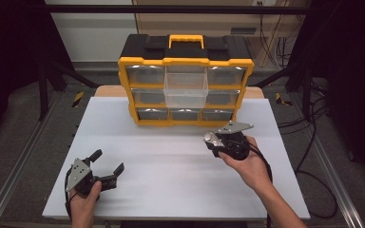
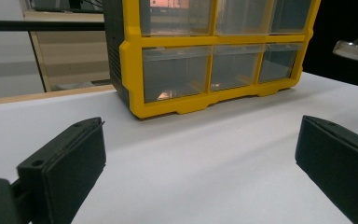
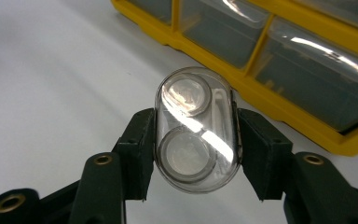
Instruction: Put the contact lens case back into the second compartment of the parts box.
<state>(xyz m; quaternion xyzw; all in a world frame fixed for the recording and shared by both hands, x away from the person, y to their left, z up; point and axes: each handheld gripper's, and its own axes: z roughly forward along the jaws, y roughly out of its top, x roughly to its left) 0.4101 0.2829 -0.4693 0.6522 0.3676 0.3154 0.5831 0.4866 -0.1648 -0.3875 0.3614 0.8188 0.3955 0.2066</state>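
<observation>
Clear glossy plastic case (image 3: 196, 130) between matt black claw (image 3: 193, 154) jaws; beyond it, glossy yellow plastic organizer (image 1: 186, 80) on smooth matt white bench (image 1: 171, 161).

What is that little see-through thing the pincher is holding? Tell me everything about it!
The clear case is a small rounded capsule shape that looks like shiny transparent plastic. Inside are two round wells, one above the other, and a thin strip along one side. The right gripper pinches it by its two long sides, holding it above the white table, near the front of the yellow drawer organizer. Only the black jaws touch it.
</observation>
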